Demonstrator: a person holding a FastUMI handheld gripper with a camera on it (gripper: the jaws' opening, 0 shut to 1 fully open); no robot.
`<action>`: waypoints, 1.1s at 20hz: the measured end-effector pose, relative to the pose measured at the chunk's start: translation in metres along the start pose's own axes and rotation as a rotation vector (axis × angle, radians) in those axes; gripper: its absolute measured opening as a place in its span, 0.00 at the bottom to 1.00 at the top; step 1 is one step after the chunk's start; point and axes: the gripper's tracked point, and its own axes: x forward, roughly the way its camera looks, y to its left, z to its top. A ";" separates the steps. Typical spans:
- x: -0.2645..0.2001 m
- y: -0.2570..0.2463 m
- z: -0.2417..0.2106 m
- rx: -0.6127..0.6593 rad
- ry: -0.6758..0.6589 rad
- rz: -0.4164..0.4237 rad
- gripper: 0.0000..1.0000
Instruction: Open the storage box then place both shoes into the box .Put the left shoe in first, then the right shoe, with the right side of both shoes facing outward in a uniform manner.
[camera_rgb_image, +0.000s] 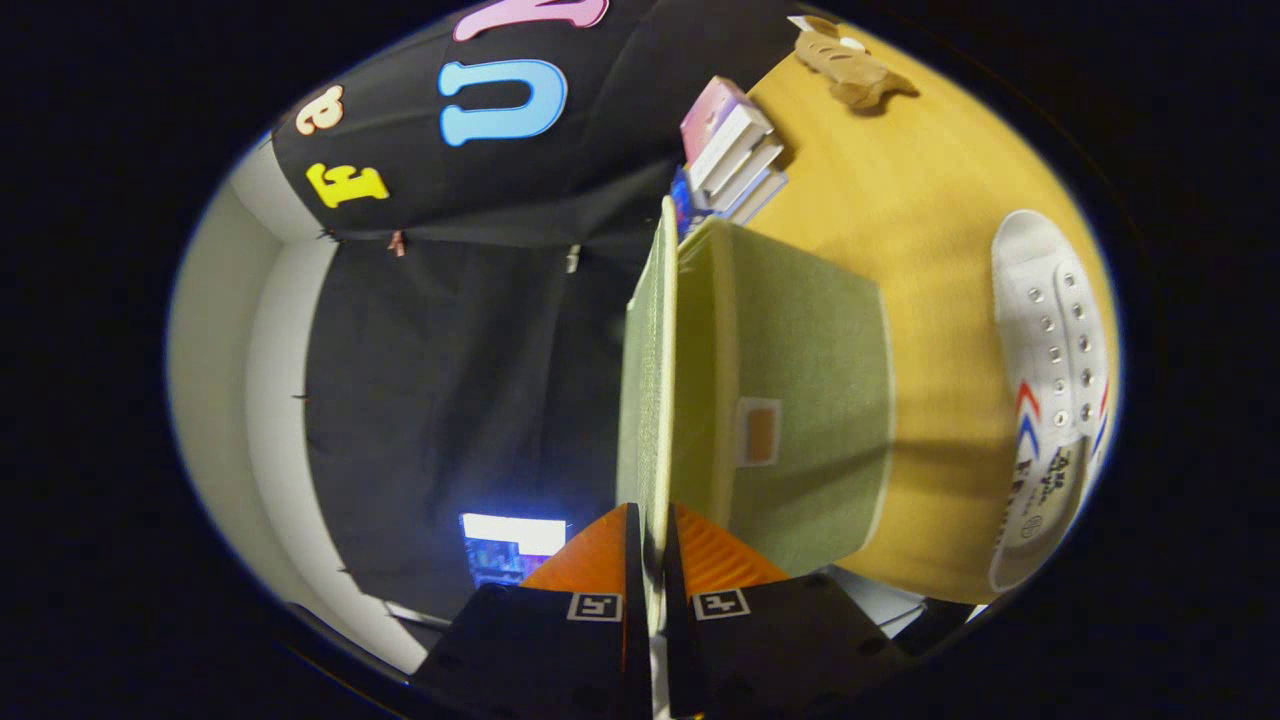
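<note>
Two fingers of the gripper (650, 545) are clenched on the thin edge of the storage box's lid (648, 380), one finger (600, 555) on each face of it, so the lid runs straight ahead from between them and is seen edge-on. The whole view is rolled onto its side, with the wooden table (930, 200) standing to one side of the fingers and the booth's black cloth wall (440, 380) on the other. Just beside the lid, on the table side, sits the green fabric storage box (800, 400), its side panel carrying a small label pocket (758, 431); the lid stands away from the box's top rim, which shows as a lighter strip between the two. Farther out on the table, well apart from the box, lies a white canvas shoe (1050, 390) with red and blue stripes and metal eyelets. Beyond the far end of the lid a stack of books (732, 150) rests on the table, and past that a small brown plush toy (848, 62). On the wall side, near the fingers, a lit screen (513, 548) glows.
</note>
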 end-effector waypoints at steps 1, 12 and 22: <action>-0.001 0.005 -0.008 0.019 0.031 -0.002 0.11; 0.003 0.031 -0.014 -0.004 -0.006 -0.091 0.05; 0.017 0.122 0.000 -0.025 -0.095 -0.071 0.05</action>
